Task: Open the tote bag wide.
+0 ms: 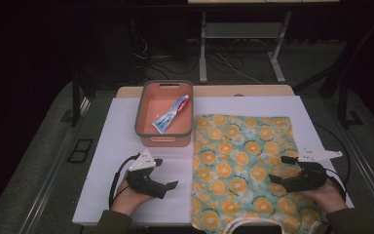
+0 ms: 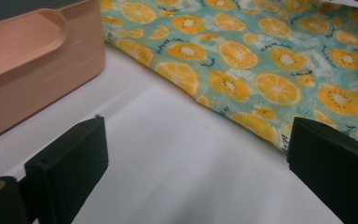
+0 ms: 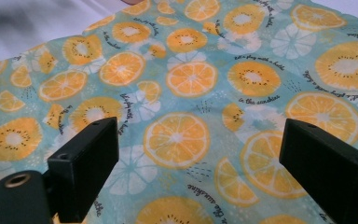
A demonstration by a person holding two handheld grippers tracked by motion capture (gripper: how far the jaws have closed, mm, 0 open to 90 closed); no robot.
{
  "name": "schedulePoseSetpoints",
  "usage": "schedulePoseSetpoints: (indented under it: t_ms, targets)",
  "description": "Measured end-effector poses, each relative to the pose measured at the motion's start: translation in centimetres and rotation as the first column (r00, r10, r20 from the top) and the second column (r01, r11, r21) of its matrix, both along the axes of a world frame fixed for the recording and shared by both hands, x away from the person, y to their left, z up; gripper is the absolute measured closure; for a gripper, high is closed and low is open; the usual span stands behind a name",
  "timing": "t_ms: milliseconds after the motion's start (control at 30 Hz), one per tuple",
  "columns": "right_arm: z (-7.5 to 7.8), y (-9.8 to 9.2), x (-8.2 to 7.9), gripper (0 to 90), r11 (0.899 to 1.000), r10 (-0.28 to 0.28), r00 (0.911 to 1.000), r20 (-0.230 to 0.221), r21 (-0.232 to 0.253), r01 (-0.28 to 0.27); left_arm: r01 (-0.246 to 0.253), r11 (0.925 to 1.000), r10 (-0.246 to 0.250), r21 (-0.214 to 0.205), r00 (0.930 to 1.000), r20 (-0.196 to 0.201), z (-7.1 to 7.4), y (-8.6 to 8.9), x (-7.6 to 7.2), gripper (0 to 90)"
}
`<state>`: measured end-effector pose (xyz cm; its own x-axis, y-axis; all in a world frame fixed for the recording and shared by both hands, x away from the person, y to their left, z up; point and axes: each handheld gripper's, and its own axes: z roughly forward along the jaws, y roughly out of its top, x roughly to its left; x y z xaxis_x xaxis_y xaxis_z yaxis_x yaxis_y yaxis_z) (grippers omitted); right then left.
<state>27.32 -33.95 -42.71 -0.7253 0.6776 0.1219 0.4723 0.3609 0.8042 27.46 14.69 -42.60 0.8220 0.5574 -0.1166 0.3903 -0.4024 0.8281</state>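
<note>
You've got both grippers low over the counter (image 1: 126, 131), its white top smooth and matte. Your left gripper (image 1: 168, 173) hangs above bare white surface, black blocky jaws spread wide with nothing between them; in the left gripper view (image 2: 193, 158) they frame plain counter, with the cloth's edge just beyond. Your right gripper (image 1: 280, 170) sits over the right part of the soft turquoise fabric printed with orange citrus slices (image 1: 241, 156), jaws likewise released and gripping nothing. In the right gripper view (image 3: 200, 154) the weave lies under the jaws, fine black script curling around the round fruit prints (image 3: 177, 140), with a few gentle ripples in the material.

That cloth lies spread flat, roughly rectangular, on the right half of the counter, its near edge hanging toward you at the counter's front. Its left border (image 2: 242, 70) runs just beside the salmon-pink rectangular plastic bin with the grey rim (image 1: 148, 124), which stands at the far middle, smooth-walled with rounded corners and a moulded handle recess (image 2: 32, 32). Inside it, a white-and-blue squeezable toothpaste tube with a red cap (image 1: 171, 114) lies diagonally on the floor of the bin.
</note>
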Motion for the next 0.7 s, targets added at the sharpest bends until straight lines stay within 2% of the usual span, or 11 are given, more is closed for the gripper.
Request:
schedulePoseSetpoints:
  t_ms: [67, 167, 333, 533, 600, 700]
  targets:
    - [-0.1, 0.0, 0.0, 11.6, 1.000, 0.000, 1.0000, 0.001, 0.001, 0.000, 0.011, 0.9998, -0.011, -0.016, 0.9997, -0.021, -0.2, -0.8, 0.2, 5.5]
    - [-0.1, 0.0, 0.0, 11.6, 1.000, 0.000, 1.0000, 0.001, 0.000, 0.000, 0.017, 0.9998, -0.018, -0.010, 0.9994, -0.029, -0.4, -1.5, 0.3, 7.1]
    - [-0.1, 0.0, 0.0, 11.6, 1.000, -0.001, 1.0000, 0.001, -0.002, 0.001, 0.032, 0.9992, -0.033, -0.023, 0.9988, -0.037, -0.8, -3.4, 0.5, 13.8]
    - [0.0, 0.0, 0.0, 11.6, 1.000, -0.004, 1.0000, 0.004, -0.005, 0.004, 0.045, 0.9987, -0.043, 0.024, 0.9970, -0.064, -1.7, -6.1, 0.8, 16.8]
    - [-0.1, 0.0, 0.0, 11.6, 1.000, -0.003, 1.0000, 0.004, -0.005, 0.003, 0.060, 0.9963, -0.056, 0.062, 0.9964, -0.063, -2.0, -6.8, 0.9, 19.8]
    - [-0.1, 0.0, 0.0, 11.6, 1.000, -0.001, 1.0000, 0.004, -0.008, 0.001, 0.073, 0.9949, -0.067, 0.070, 0.9942, -0.084, -2.4, -7.4, 1.0, 26.7]
